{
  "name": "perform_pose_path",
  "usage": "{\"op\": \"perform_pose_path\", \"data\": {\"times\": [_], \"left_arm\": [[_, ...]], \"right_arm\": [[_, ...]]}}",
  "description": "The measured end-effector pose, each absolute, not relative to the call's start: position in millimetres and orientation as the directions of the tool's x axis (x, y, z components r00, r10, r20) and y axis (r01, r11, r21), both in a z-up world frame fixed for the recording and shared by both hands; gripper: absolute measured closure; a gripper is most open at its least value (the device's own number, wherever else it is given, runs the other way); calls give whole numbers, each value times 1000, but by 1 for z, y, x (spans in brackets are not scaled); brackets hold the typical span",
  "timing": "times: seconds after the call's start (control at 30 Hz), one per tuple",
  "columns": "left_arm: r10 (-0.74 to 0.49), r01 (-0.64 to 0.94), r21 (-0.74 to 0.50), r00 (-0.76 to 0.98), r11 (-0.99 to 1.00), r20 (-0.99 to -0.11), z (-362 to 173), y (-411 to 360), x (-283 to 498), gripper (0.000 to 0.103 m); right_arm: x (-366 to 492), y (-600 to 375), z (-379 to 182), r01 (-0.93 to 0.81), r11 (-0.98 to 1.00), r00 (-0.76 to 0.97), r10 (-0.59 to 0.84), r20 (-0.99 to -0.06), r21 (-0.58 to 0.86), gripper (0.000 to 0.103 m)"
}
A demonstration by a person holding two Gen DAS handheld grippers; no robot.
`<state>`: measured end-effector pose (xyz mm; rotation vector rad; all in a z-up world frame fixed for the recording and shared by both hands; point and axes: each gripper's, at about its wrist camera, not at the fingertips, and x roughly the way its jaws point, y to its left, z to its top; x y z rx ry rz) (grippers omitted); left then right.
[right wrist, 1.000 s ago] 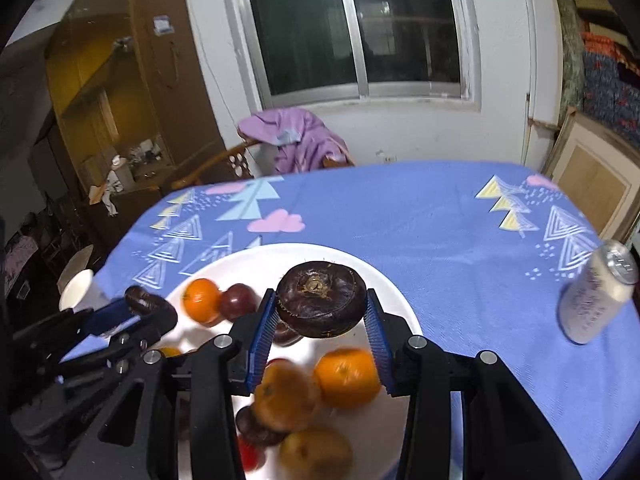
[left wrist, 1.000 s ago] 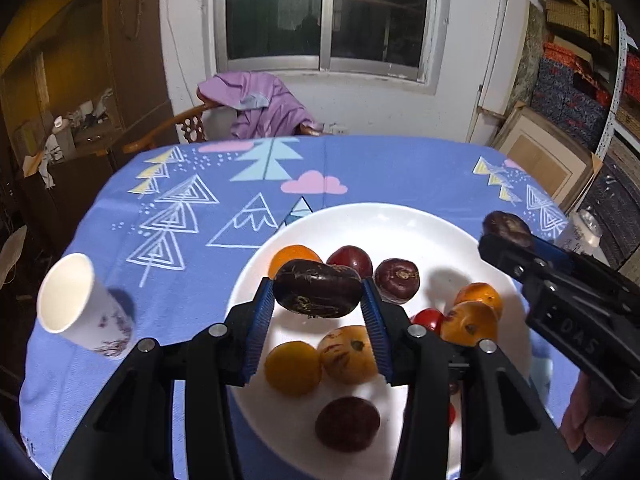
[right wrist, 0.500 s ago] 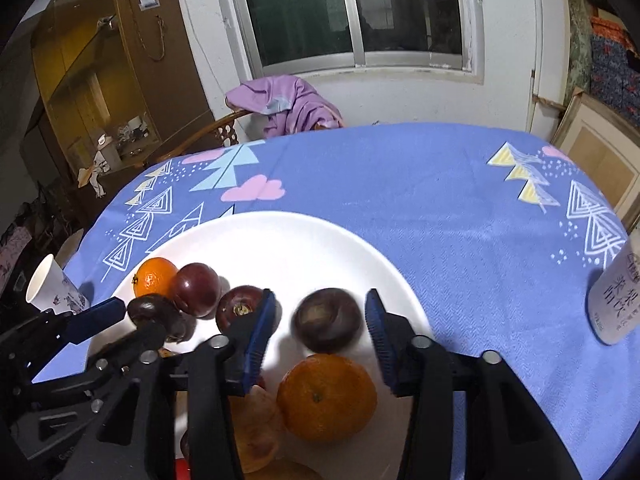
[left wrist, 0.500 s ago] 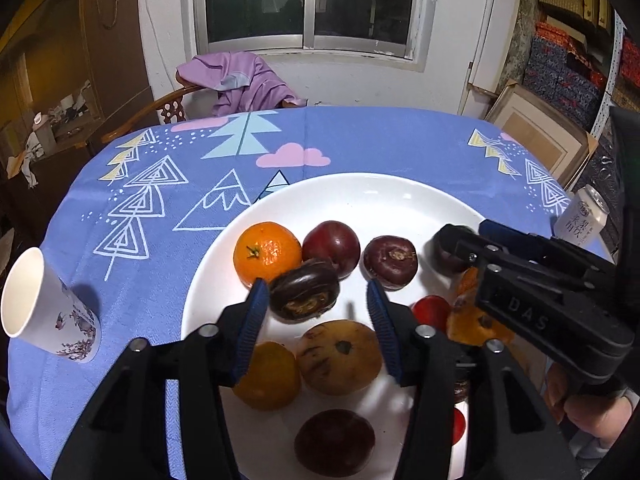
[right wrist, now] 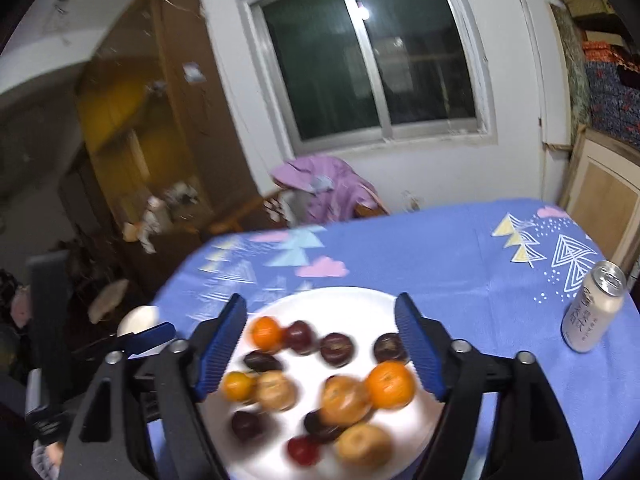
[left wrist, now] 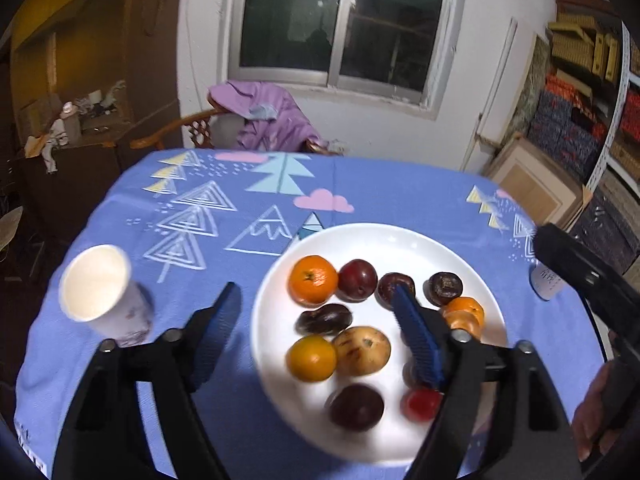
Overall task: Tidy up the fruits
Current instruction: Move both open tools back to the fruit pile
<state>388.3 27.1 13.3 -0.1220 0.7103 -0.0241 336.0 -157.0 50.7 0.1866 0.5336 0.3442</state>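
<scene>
Both tools, left tool (left wrist: 316, 322) and right tool (right wrist: 320, 342), have just spread apart, empty, above the fruit-filled plate (left wrist: 400, 236) at lower centre.

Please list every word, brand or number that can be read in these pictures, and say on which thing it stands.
None can be read.
Drink can: dark print, too blurred to read.
Paper cup: only a small pattern, no words.
Tablecloth: only drawings, no words.

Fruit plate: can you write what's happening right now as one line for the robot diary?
left tool: open, just opened, empty | right tool: open, just opened, empty | fruits: all on white plate | paper cup, can: on tablecloth
</scene>
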Motion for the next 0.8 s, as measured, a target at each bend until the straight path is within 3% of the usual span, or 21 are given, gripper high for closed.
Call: {"op": "perform_pose_path", "data": {"times": [0.1, 0.17, 0.27, 0.4, 0.57, 0.8], "left_arm": [[-18, -34, -68, 760, 997, -650, 18, 36, 354, 20], [10, -48, -41, 758, 998, -653, 15, 42, 329, 19], [21, -77, -54, 747, 996, -665, -6, 57, 278, 9], [25, -118, -80, 701, 990, -713, -36, 70, 243, 9], [44, -97, -34, 694, 995, -719, -53, 59, 226, 9], [78, -34, 77, 717, 996, -693, -58, 31, 228, 9]], "right_arm": [[300, -150, 57, -302, 921, 797, 386, -465, 246, 13], [281, -145, 58, -305, 928, 785, 373, -495, 216, 13], [243, -154, 43, -281, 927, 785, 372, -495, 251, 9], [195, -176, 7, -203, 948, 801, 306, -514, 246, 9], [165, -208, -26, -93, 952, 787, 250, -564, 292, 9], [162, -216, -20, -88, 941, 804, 261, -535, 326, 7]]}}
